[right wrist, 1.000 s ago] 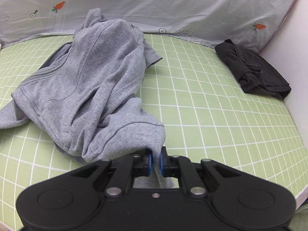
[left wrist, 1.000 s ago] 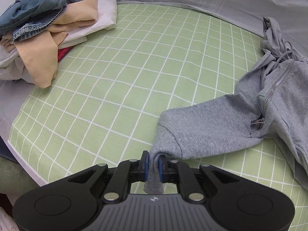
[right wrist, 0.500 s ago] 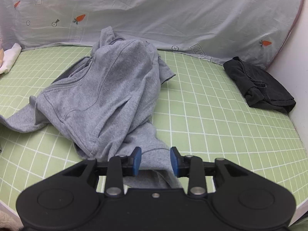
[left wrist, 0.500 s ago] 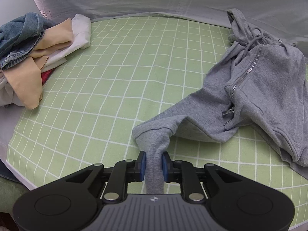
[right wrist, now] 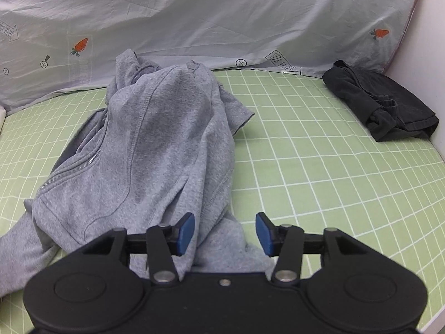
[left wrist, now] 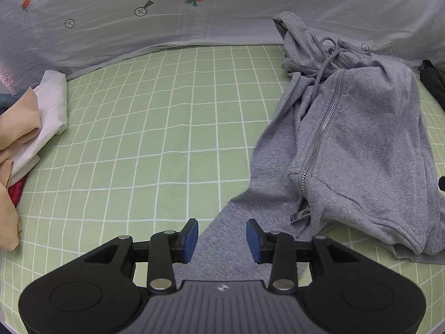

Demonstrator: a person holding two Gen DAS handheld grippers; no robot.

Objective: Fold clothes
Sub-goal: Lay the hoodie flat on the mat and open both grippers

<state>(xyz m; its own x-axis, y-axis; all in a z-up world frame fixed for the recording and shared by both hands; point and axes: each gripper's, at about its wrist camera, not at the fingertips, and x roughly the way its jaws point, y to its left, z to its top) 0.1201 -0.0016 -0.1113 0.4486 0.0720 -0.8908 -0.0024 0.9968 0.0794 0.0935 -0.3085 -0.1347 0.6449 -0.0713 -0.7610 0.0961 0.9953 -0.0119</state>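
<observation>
Grippers hover over crumpled hoodie [left wrist: 361, 139] on checked mat [left wrist: 167, 139].
Left gripper [left wrist: 222, 239] and right gripper [right wrist: 224, 232] gape empty; next, likely regrasping and spreading flat.

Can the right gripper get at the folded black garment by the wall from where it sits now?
Probably yes. The right gripper is open over the grey zip hoodie, holding nothing, and only bare green checked sheet lies between it and the folded black garment. The white wall beside it may limit the approach.
</observation>
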